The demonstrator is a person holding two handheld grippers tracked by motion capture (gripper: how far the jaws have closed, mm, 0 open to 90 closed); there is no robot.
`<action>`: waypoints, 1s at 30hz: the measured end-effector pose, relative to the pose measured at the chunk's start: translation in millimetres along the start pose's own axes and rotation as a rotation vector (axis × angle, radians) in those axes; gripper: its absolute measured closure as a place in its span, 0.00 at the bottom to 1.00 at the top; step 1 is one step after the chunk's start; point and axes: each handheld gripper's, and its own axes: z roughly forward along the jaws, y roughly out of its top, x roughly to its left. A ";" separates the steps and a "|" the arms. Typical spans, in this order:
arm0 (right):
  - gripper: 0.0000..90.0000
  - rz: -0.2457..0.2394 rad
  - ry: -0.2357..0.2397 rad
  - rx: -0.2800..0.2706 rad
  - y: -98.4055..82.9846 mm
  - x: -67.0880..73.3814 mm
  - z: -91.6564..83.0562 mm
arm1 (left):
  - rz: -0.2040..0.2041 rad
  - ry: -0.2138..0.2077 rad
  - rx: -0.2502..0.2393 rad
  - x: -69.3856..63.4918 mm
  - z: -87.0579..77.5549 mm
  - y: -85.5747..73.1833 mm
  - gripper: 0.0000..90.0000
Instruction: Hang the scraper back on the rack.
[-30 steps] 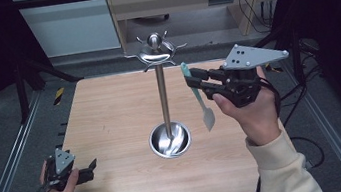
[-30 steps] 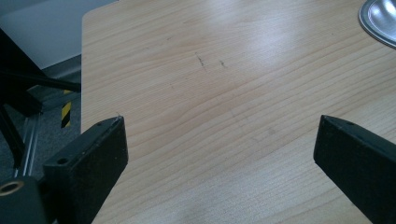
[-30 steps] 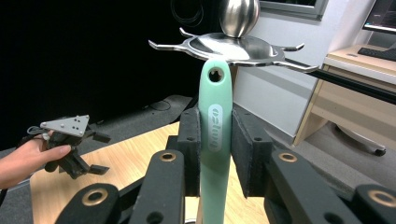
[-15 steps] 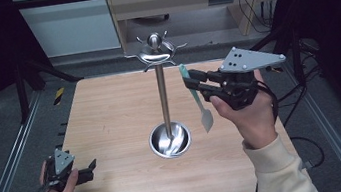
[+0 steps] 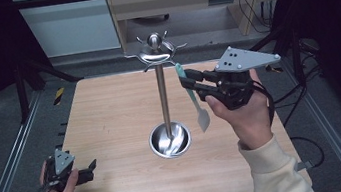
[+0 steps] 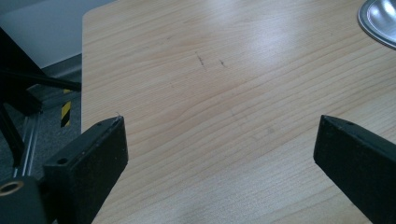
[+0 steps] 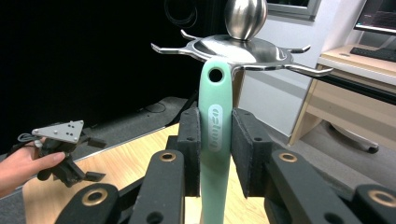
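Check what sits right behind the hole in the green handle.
In the right gripper view, the rack's hook ring lies just behind the handle, which the right gripper clamps. The handle covers the rack's pole.

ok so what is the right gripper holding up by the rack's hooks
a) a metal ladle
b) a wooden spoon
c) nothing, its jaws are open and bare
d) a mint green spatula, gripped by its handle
d: the right gripper has its jaws pressed on the handle of the mint green spatula, whose hanging hole sits just under the hooks of the steel utensil rack.
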 end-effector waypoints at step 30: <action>0.82 0.008 -0.031 0.022 2.4 -1.5 5.6 | 0.005 -0.005 0.004 -1.6 1.4 0.0 0.03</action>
